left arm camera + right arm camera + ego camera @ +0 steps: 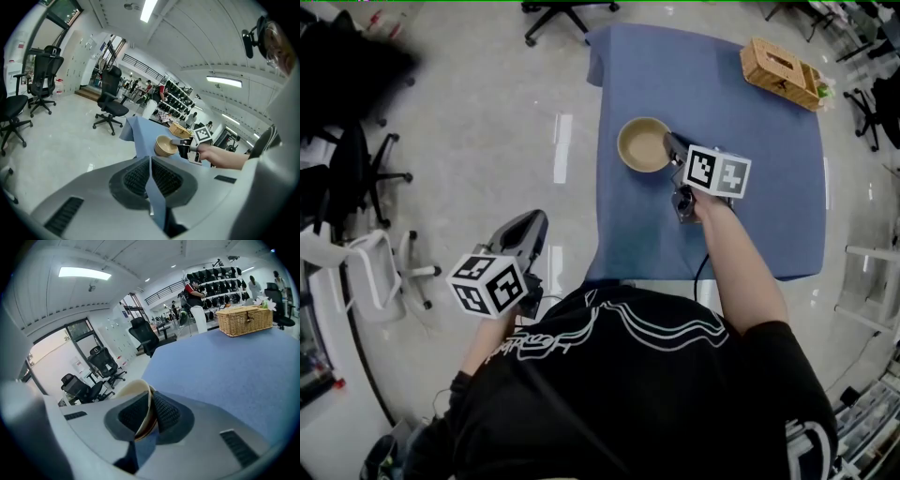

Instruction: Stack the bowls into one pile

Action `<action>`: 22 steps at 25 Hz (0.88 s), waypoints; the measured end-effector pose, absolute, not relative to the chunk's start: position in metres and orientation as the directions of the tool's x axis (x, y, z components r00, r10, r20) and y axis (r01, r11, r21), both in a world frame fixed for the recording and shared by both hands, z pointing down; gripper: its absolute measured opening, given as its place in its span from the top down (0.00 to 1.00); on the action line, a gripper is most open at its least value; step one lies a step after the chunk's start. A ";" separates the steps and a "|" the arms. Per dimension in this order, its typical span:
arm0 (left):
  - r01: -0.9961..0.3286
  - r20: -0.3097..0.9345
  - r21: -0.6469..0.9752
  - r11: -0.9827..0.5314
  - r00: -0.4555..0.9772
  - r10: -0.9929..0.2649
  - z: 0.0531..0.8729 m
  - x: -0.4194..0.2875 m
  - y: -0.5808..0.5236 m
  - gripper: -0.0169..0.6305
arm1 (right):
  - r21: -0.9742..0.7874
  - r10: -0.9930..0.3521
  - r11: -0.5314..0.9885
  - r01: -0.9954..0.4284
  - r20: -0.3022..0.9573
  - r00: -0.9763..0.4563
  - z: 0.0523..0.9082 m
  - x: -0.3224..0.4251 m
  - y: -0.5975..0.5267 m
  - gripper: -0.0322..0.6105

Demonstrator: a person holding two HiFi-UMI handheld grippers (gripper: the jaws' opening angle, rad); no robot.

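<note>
my right gripper (672,147) pinches the bowl (642,143) by its rim, near the blue cloth's (741,141) left edge; a basket (781,73) sits at the far corner. my left gripper (528,223) hangs closed and empty over the glossy floor (487,122), among chairs (567,11).

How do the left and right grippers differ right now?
The right gripper clamps the bowl by its rim; the left gripper is shut on nothing. The right one is over the blue table; the left hangs beside it, over the floor. Both carry marker cubes.

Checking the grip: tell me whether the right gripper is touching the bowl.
Touching. The right gripper view shows the right gripper clamped on the bowl at its rim.
</note>
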State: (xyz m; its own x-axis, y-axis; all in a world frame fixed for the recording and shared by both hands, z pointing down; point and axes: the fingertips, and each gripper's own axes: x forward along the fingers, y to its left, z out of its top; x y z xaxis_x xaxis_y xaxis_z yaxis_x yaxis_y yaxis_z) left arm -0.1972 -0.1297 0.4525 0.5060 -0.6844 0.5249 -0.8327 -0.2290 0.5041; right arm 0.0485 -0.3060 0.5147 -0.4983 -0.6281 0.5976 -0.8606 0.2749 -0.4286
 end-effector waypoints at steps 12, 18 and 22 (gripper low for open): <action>-0.810 0.498 0.518 -0.273 0.545 -0.674 0.451 -0.181 -0.124 0.92 | -0.361 -0.617 0.432 -0.827 0.551 -0.562 0.497 0.047 -0.269 0.53; -0.792 0.461 0.507 -0.340 0.582 -0.670 0.433 -0.139 -0.113 0.92 | -0.348 -0.579 0.584 -0.734 0.455 -0.676 0.448 0.053 -0.218 0.53; -0.782 0.420 0.484 -0.391 0.600 -0.681 0.406 -0.109 -0.099 0.92 | -0.326 -0.537 0.688 -0.649 0.373 -0.757 0.409 0.055 -0.176 0.53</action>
